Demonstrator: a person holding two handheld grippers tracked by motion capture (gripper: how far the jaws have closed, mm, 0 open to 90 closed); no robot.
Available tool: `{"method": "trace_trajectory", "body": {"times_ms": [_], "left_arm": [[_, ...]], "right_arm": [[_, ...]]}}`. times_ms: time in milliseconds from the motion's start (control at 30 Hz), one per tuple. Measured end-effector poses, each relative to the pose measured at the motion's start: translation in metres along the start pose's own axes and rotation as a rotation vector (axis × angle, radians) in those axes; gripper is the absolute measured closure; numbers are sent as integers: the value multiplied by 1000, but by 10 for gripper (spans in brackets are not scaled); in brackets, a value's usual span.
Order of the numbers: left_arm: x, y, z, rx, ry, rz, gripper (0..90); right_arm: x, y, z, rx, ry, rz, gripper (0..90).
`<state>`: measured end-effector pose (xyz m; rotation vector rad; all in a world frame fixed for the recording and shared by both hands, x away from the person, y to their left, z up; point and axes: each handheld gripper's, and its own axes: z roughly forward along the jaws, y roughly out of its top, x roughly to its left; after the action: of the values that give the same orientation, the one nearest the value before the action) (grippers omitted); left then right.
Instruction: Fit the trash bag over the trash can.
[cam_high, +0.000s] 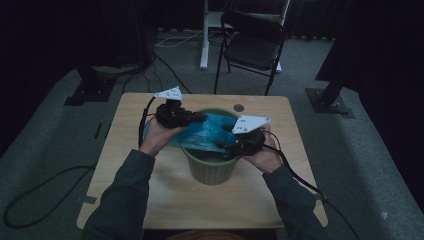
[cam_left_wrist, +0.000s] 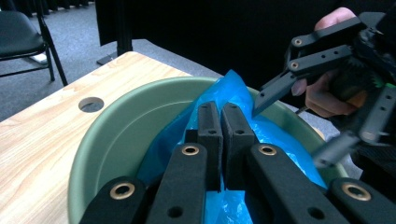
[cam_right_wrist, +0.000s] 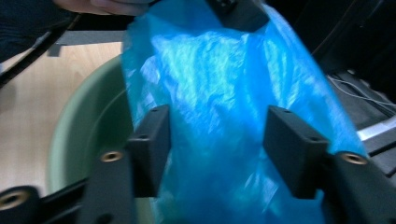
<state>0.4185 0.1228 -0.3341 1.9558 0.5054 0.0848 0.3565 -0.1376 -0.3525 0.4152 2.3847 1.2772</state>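
**Blue bag being stretched over the green bin**

A green bin (cam_high: 211, 165) is parked a bit past the middle of the light wooden counter (cam_high: 130, 190), toward 12 o'clock from the person's seat. A blue plastic bag (cam_high: 207, 132) is draped across its mouth, spilling over the rim toward 9 o'clock.

The left claw (cam_high: 200, 118) is seen at about 10 o'clock of the bin, pointing in toward 3 o'clock. In the left gripper view its pads (cam_left_wrist: 208, 135) are pressed together with a fold of the blue bag (cam_left_wrist: 280, 140) pinched between them, right over the bin's open mouth (cam_left_wrist: 121, 135). So that one is clamped on the plastic.

The right claw (cam_high: 227, 146) is held at roughly 4 o'clock of the bin, with the hand (cam_high: 267, 157) behind it. Its jaws are spread wide, and the bag (cam_right_wrist: 219, 107) is seen hanging between the two pads (cam_right_wrist: 152, 144) in the right gripper view, with plastic running across the gap. No squeeze on the plastic can be made out there; the picture is a bit blurred. The same claw (cam_left_wrist: 292, 119) is visible from the left gripper view at about 2 o'clock, jaws apart, one tip just at the bag's raised edge.

A round hole (cam_high: 239, 107) in the counter is found at 1 o'clock of the bin, and a black folding chair (cam_high: 252, 45) is parked on the floor beyond the far edge.
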Motion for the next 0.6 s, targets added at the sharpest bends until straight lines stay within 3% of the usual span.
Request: {"method": "trace_trajectory", "body": {"times_ms": [33,67,133,233,433,600], "left_arm": [[0,0,0,-1,-3,1,873],[0,0,0,-1,-3,1,868],[0,0,0,6,-11,2,842],[0,-1,-4,10,-1,8,753],[2,-4,-32,-38,37,-2,699],[4,-12,-53,-51,76,-11,697]], "right_arm": [[-1,0,1,-1,0,3,561],[-1,0,1,-1,0,3,561],[-2,0,0,0,-6,10,722],[-4,0,-2,1,-13,16,809],[-10,-1,-11,-13,-17,36,878],[-20,-7,-20,-36,-11,86,898]]}}
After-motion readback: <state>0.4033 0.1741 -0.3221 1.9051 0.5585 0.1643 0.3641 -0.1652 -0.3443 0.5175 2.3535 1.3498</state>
